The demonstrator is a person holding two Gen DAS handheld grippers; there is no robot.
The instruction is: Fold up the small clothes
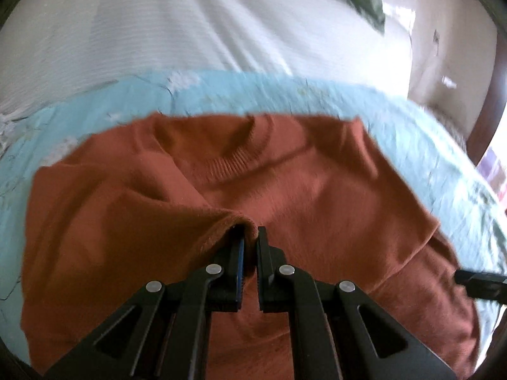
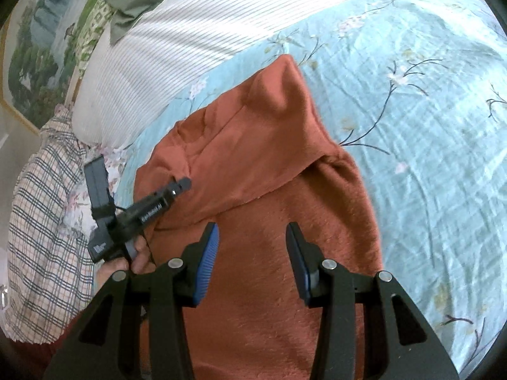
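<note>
A rust-orange knit sweater (image 1: 301, 183) lies on a light blue flowered bedspread (image 1: 221, 95). My left gripper (image 1: 250, 232) is shut on a hemmed edge of the sweater and holds that fold over the body of the garment. In the right wrist view the sweater (image 2: 269, 285) lies partly folded, with a flap across its upper part. My right gripper (image 2: 252, 231) is open and empty just above the sweater's middle. The left gripper (image 2: 182, 183) shows there at the left, its tip on the sweater's left edge.
A white striped sheet (image 2: 190, 47) covers the far part of the bed. A plaid pillow (image 2: 41, 221) lies at the left and a green cloth (image 2: 133, 0) beyond it. The bedspread (image 2: 427, 126) spreads to the right. A wall and dark wooden frame (image 1: 488, 95) stand at the right.
</note>
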